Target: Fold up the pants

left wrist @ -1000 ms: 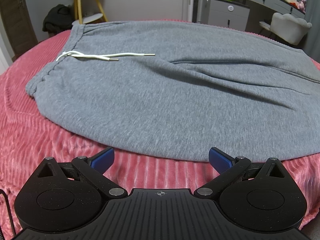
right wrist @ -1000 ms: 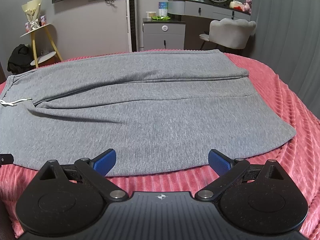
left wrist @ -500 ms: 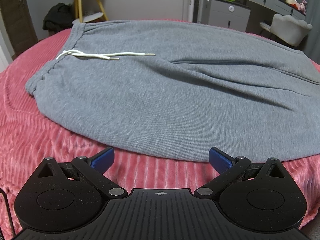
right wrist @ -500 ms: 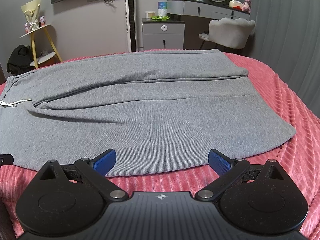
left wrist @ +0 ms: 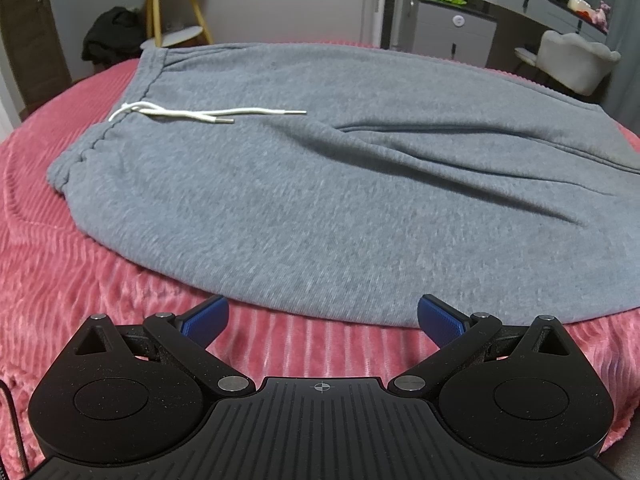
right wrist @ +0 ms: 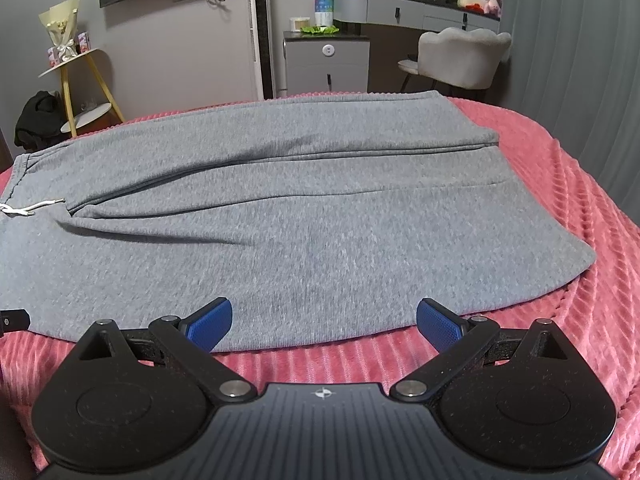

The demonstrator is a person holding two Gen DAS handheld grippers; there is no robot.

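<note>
Almost nothing has shifted in the last second: your left gripper and right gripper stay spread wide, empty, parked over the pink blanket just short of the pants' near edge. So the fold has not begun; neither edge is pinched yet. Beyond the pads, the pants lie flat across the bed, long axis running left to right, waistband and drawstring at your left, leg cuffs at your right.
</note>
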